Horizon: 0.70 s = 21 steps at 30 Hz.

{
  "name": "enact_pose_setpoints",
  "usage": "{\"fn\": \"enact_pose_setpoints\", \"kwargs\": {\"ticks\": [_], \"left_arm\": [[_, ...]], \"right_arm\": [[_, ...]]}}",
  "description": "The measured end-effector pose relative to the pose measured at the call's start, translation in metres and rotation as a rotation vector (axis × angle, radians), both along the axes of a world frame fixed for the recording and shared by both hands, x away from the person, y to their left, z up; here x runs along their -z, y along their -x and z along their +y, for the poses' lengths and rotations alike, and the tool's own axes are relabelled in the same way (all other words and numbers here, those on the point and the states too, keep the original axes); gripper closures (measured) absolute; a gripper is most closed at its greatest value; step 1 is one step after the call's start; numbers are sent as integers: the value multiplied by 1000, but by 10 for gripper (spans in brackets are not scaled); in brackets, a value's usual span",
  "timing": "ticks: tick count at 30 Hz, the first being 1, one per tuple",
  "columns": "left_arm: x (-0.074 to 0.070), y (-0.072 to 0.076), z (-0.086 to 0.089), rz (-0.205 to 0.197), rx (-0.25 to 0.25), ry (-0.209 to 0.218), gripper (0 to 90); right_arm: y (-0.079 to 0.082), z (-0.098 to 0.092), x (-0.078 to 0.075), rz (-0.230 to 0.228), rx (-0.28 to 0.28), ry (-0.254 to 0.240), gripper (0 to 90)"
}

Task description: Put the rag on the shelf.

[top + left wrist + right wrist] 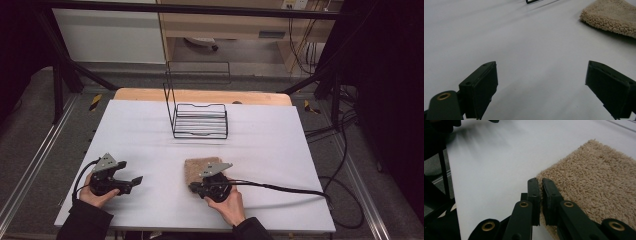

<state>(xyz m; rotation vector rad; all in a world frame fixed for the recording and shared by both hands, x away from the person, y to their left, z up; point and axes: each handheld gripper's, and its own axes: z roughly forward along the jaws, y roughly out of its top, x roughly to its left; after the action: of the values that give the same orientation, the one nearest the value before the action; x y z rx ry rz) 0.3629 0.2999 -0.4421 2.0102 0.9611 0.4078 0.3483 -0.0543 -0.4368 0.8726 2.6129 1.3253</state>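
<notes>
Right gripper: its 2 jaws pressed together on the near edge of the tan towel, at a corner, a thin lip of pile pinched between the pads. Towel otherwise flat on the white table, running away from the jaws up and to the right in the right gripper view. In the high view the right gripper sits at the towel's front-left corner, the person's right hand behind it; the towel extends back from there toward the wire rack.

Left gripper: jaws wide apart, nothing between them, bare table beneath. Seen from above, the left gripper hovers low at the table's front left, pointing right toward the towel, the left hand holding it. In the left gripper view the towel lies ahead and to the right, well apart from the pads.

Key relation: towel is a folded rectangle, long axis roughly front-to-back, front-centre of the table, well short of the rack. Right gripper already on it; left is the free 1, beside the towel's left edge, with open table between. Judgement: any 2-handed lift or unfolding needs the left to cross rightward to the nearest free corner or edge; a 1-handed drag risks the pile slipping from the pinch.
</notes>
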Motion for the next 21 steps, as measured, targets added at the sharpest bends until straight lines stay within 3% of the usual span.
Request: {"fn": "enact_pose_setpoints", "kwargs": {"ticks": [6,11,14,21], "left_arm": [[0,0,0,0,1,-1,107],[0,1,-1,1,5,-1,107],[0,0,-1,3,-1,3,102],[-1,0,-4,2,1,-5,96]], "right_arm": [[2,6,5,1,-12,17,834],[2,4,0,9,-12,-12,706],[-1,-7,-12,-24,24,-26,609],[-14,-38,-17,-51,121,-22,460]]}}
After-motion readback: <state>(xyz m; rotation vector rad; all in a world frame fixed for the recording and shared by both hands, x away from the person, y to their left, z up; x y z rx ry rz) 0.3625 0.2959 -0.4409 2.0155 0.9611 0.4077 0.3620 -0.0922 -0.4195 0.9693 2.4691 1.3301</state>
